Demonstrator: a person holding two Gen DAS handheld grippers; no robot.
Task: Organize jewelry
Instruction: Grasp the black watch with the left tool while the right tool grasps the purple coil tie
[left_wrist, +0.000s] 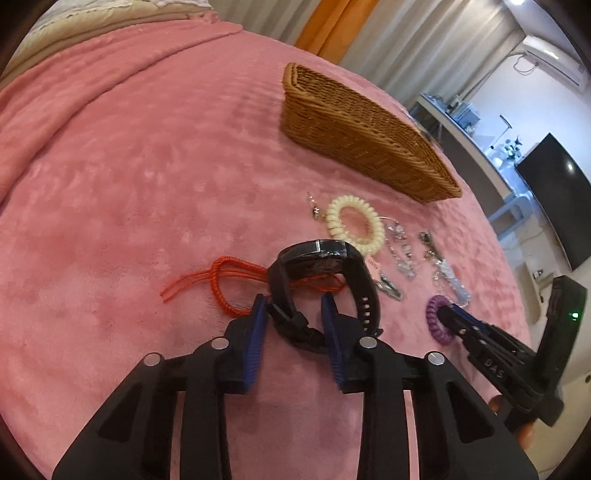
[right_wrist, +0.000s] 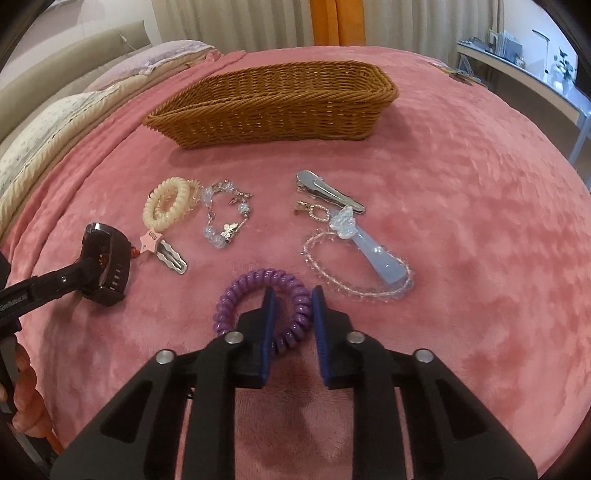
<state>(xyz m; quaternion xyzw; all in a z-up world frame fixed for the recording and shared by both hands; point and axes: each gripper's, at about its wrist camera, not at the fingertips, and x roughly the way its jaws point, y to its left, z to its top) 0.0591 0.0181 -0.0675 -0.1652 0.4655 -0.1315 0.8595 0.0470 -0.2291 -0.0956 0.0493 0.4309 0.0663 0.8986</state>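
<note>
A black watch (left_wrist: 317, 254) stands on its side on the pink blanket, over a red cord bracelet (left_wrist: 221, 280). My left gripper (left_wrist: 293, 306) is shut on its strap and buckle; in the right wrist view the left gripper (right_wrist: 90, 266) comes in from the left onto the watch (right_wrist: 105, 251). A purple coil hair tie (right_wrist: 240, 291) lies on the blanket, its right side pinched between the pads of my right gripper (right_wrist: 293, 301). From the left wrist view the right gripper (left_wrist: 448, 314) sits on that purple coil (left_wrist: 436, 317). A wicker basket (right_wrist: 273, 99) stands behind.
Lying loose are a cream coil tie (right_wrist: 166, 206), a pink-star snap clip (right_wrist: 166, 254), a butterfly bead bracelet (right_wrist: 225, 218), a silver clip (right_wrist: 328, 190), a pale blue clip (right_wrist: 373, 254) and a clear bead bracelet (right_wrist: 321, 258). Pillows lie far left; a desk stands right.
</note>
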